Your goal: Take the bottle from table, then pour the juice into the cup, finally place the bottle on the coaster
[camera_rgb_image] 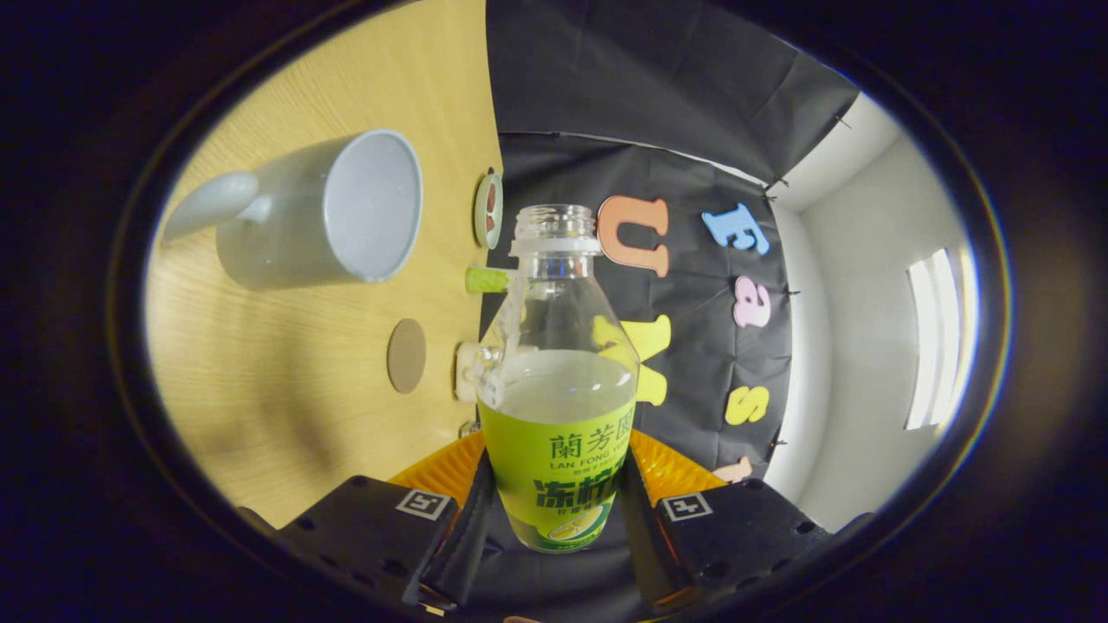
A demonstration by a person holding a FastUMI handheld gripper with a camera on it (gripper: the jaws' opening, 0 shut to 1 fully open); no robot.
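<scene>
Both fingers of the tongs (pixel 554 506) clamp the clear, uncapped plastic bottle (pixel 558 381) near a smooth cup (pixel 320 212).

This is a staged recording booth rather than a lived-in room. A pale wood-grain table (pixel 286 389) fills the nine o'clock side, and a black cloth backdrop (pixel 658 78) is pinned up from twelve o'clock down toward four o'clock. At three o'clock stands a bare white wall (pixel 857 346) with a bright lit panel (pixel 930 337). The few props, a grey cup (pixel 320 212) and a round coaster (pixel 406 356), lie well apart on the tabletop.
</scene>
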